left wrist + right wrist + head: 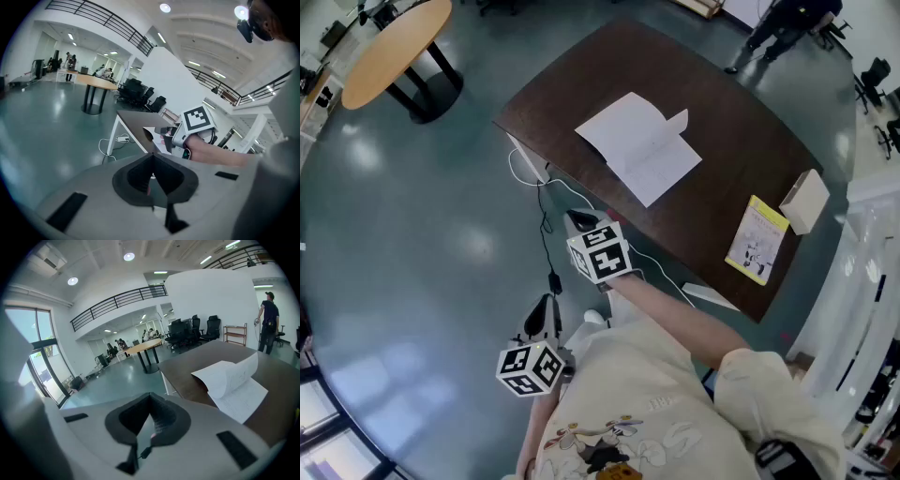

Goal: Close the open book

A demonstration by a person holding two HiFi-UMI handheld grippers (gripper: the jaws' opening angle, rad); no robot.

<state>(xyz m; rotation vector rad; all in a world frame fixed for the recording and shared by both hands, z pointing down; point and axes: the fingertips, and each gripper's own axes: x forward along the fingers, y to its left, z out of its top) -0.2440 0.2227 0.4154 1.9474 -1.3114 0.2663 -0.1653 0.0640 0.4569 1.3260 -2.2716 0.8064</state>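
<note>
Left tongs, right tongs closed; book open.

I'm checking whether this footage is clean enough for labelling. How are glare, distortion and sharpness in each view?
Head view: sharp, fisheye-bent, soft light reflections on the glossy floor; the open book evenly lit. Left gripper view: dark round vignette, the person's forearm soft. Right gripper view: same vignette, book clear, its print unreadable.

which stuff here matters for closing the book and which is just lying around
For the job:
- open book
- left gripper, shut, empty
- right gripper, shut, empty

Lying about:
- yellow book
- white box
- round wooden table
</note>
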